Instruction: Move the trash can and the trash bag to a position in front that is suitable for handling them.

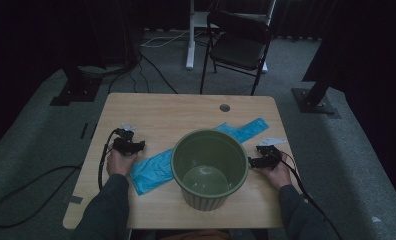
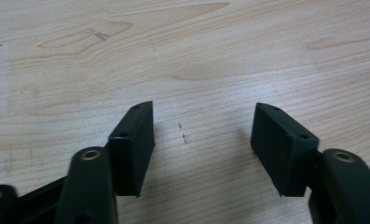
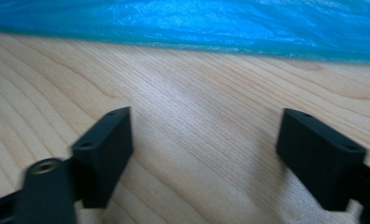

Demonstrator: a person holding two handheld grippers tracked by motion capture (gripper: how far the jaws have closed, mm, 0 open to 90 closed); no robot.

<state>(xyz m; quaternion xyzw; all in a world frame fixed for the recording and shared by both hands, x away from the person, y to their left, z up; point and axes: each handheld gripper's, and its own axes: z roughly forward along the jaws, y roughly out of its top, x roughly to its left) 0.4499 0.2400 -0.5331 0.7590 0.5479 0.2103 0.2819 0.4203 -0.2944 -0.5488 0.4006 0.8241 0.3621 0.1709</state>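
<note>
Dead centre on the wooden tabletop (image 1: 151,107), a bit toward the near edge, sits a green plastic bucket (image 1: 210,167), upright with its mouth open to the ceiling and nothing visible inside. Tucked under it is a blue plastic bag (image 1: 156,170), lying flat in a long strip from about 8 o'clock of the bucket up to about 1 o'clock, so both ends stick out from beneath it.

The left gripper (image 1: 129,145) is parked at roughly 9 o'clock from the bucket, well apart from it, just beside the bag's near end but not on it. In the left gripper view its fingers (image 2: 132,147) stand wide open over bare wood, with nothing between them.

The right gripper (image 1: 265,156) is at 3 o'clock of the bucket, near the rim but apart from it. Its own view shows the fingers (image 3: 103,154) spread wide too, empty, with plain wood grain between them and the bag running as a blue band across 12 o'clock, ahead of the tips and not touched.

Each gripper is held by a hand in a dark sleeve, coming in from 6 o'clock. Off past the far edge at 12 o'clock there's a black folding chair (image 1: 238,45) on the carpet.
</note>
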